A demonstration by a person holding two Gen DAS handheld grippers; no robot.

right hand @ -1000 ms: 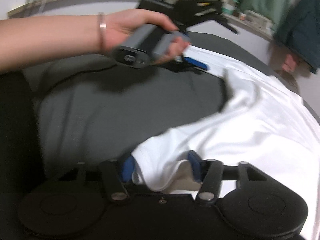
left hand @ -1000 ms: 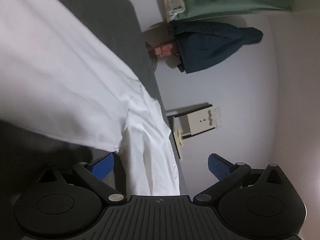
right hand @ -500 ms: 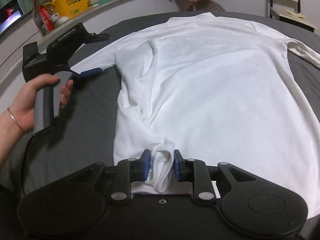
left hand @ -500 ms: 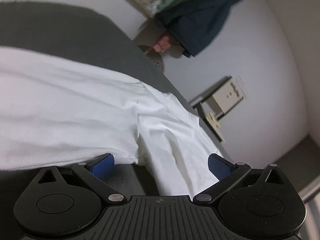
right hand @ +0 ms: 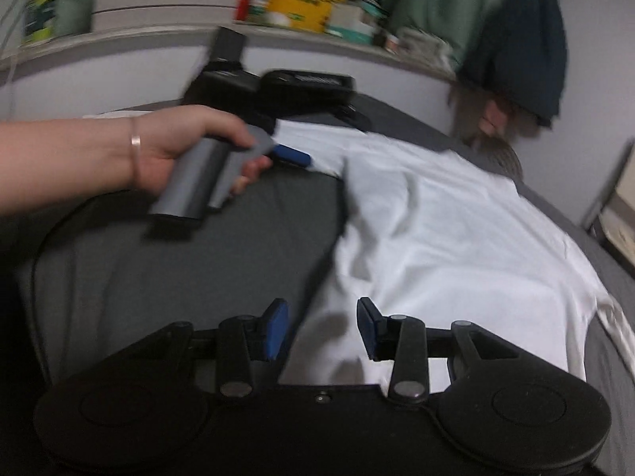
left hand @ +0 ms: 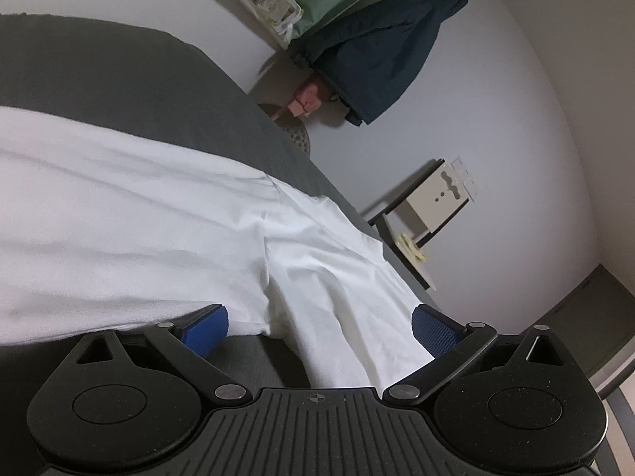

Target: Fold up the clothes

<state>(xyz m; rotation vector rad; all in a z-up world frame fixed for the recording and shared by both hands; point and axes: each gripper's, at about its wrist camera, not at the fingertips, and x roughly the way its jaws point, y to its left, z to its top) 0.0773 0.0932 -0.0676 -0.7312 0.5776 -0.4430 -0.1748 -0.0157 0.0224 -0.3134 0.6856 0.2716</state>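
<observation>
We see the white shirt spread flat on the dark grey bed. Our left gripper has jaws wide apart astride a sleeve; our right gripper is parted over the hem, gripping nothing. A cluttered shelf and hanging navy jacket lie beyond; labels are too blurred to read.

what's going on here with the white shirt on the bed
A person is folding a white shirt that lies spread on a dark grey bed, holding a tool in each hand. The right tool is open and sits over the near edge of the shirt, gripping nothing. The left tool is open too, with a sleeve lying between its blue pads, not pinched. The left hand shows in the right view, holding its tool at the far side of the shirt.
</observation>
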